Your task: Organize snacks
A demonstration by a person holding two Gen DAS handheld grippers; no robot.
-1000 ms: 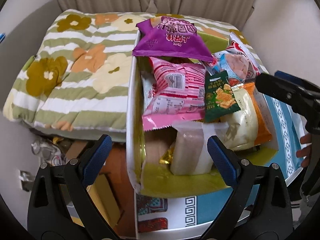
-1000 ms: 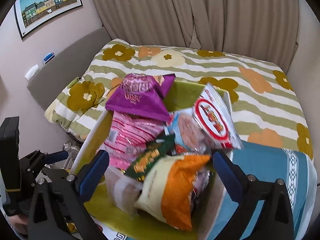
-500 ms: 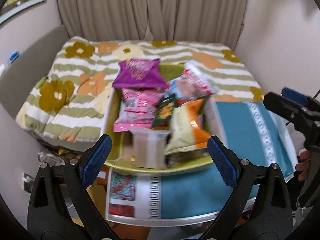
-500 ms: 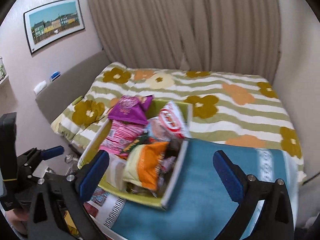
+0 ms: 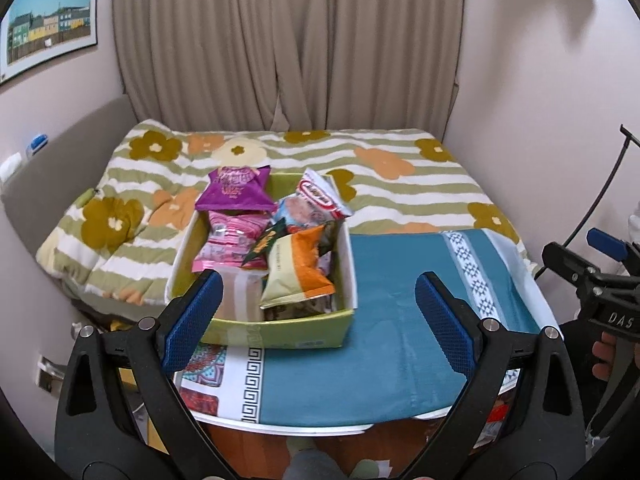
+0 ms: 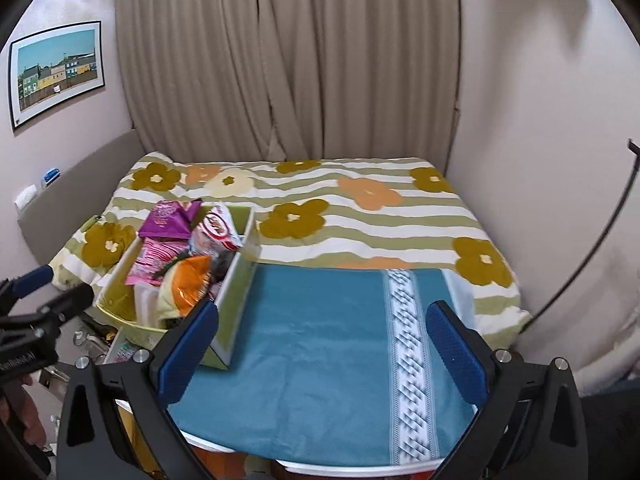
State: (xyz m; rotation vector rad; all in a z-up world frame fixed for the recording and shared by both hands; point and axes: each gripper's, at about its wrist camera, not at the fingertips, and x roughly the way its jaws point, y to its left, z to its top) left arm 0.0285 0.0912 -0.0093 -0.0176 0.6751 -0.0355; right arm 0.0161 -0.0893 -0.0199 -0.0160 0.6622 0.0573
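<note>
A green cardboard box (image 5: 280,330) (image 6: 236,280) sits on the left part of a small table with a teal cloth (image 5: 384,312) (image 6: 328,328). It is filled with snack bags: a purple one (image 5: 238,194) (image 6: 168,222) at the back, a pink one (image 5: 228,240) (image 6: 154,258), a red-and-white one (image 5: 320,196) (image 6: 216,228), an orange-and-cream one (image 5: 298,272) (image 6: 188,284). My left gripper (image 5: 316,320) hangs open in front of the box, well back from it. My right gripper (image 6: 320,350) is open above the bare cloth, to the right of the box.
A bed with a green-striped flowered cover (image 5: 384,168) (image 6: 360,200) lies just behind the table. Beige curtains (image 5: 288,40) hang at the back and walls close in on both sides. A framed picture (image 5: 48,20) hangs left. Clutter lies on the floor (image 5: 100,328) left of the table.
Both grippers have pulled back and up from the box, which now looks much smaller. The whole table and bed have come into view. Both stay open with nothing held.
</note>
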